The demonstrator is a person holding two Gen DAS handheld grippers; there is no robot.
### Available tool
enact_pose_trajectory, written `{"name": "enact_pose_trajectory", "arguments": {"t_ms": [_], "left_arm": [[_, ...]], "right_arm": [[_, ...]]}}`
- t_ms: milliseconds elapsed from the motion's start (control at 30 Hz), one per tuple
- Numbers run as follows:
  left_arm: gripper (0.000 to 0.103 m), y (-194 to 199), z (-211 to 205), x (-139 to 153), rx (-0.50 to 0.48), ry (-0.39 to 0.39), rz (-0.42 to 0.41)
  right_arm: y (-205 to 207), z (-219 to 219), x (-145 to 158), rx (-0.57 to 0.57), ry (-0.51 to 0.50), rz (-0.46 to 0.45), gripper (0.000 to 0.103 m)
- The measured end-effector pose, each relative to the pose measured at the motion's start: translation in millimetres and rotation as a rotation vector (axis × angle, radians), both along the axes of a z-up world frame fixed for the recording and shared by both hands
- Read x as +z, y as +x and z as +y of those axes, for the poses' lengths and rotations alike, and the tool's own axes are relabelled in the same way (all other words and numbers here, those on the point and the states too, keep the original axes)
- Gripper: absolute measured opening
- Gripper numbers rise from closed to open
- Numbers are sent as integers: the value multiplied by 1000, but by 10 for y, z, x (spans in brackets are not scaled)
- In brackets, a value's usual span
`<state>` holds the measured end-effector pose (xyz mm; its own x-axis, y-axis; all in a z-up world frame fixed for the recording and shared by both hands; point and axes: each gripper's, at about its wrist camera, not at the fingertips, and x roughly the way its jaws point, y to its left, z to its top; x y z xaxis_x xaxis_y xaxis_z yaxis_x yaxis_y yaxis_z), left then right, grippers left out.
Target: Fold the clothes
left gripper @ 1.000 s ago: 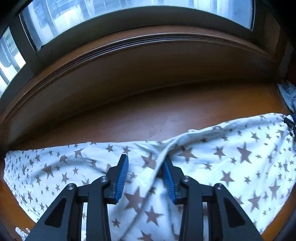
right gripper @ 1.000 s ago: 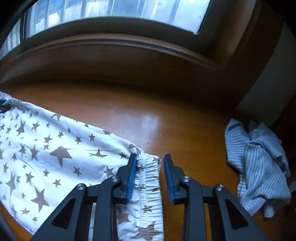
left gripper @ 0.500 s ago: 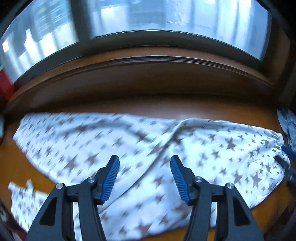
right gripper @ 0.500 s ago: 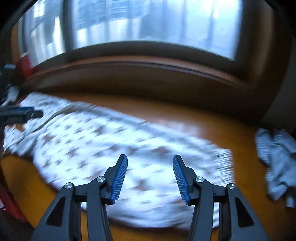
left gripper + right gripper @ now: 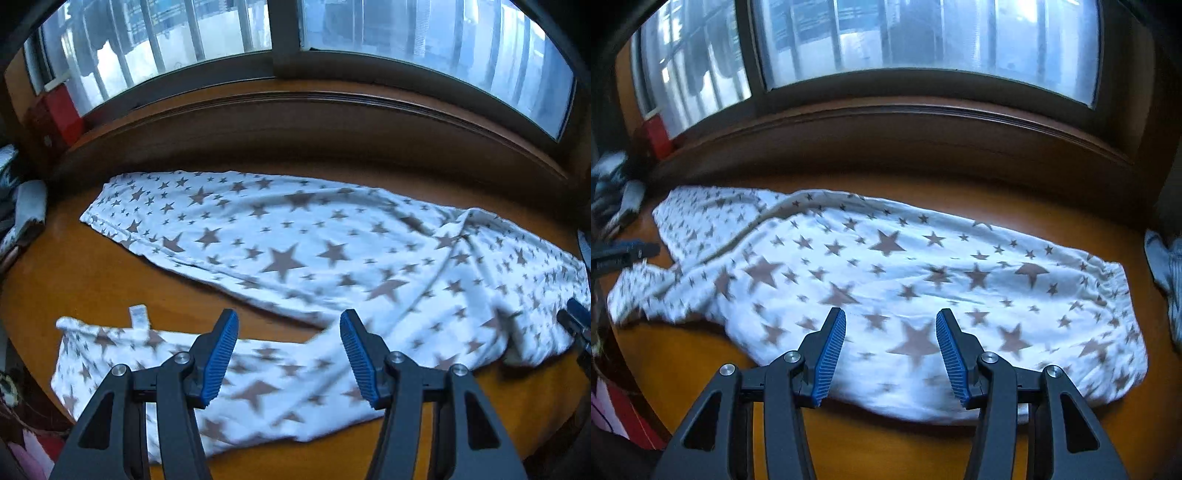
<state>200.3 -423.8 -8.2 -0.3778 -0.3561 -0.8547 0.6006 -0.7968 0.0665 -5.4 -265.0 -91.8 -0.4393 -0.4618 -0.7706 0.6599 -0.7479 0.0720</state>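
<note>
Star-print pajama pants [image 5: 295, 251] lie spread on the wooden table [image 5: 92, 273], legs running toward 9 o'clock, waistband toward 3 o'clock, near the striped cloth [image 5: 1167, 273]. Left gripper [image 5: 288, 354] and right gripper [image 5: 890, 352] hang released, nothing between the pads. Looks unfolded: legs apart, every fold left.

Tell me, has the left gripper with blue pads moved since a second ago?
Yes. The left gripper backed away from the window sill, and its open jaws no longer straddle the white star-patterned trousers.
</note>
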Motion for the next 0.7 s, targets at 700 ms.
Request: {"name": "enact_pose_trajectory", "arguments": {"t_ms": [700], "left_arm": [[55,689,-1038,-103,-88,49,20]], "right_arm": [[913,-1693,-190,141,-163,-340,51]]}}
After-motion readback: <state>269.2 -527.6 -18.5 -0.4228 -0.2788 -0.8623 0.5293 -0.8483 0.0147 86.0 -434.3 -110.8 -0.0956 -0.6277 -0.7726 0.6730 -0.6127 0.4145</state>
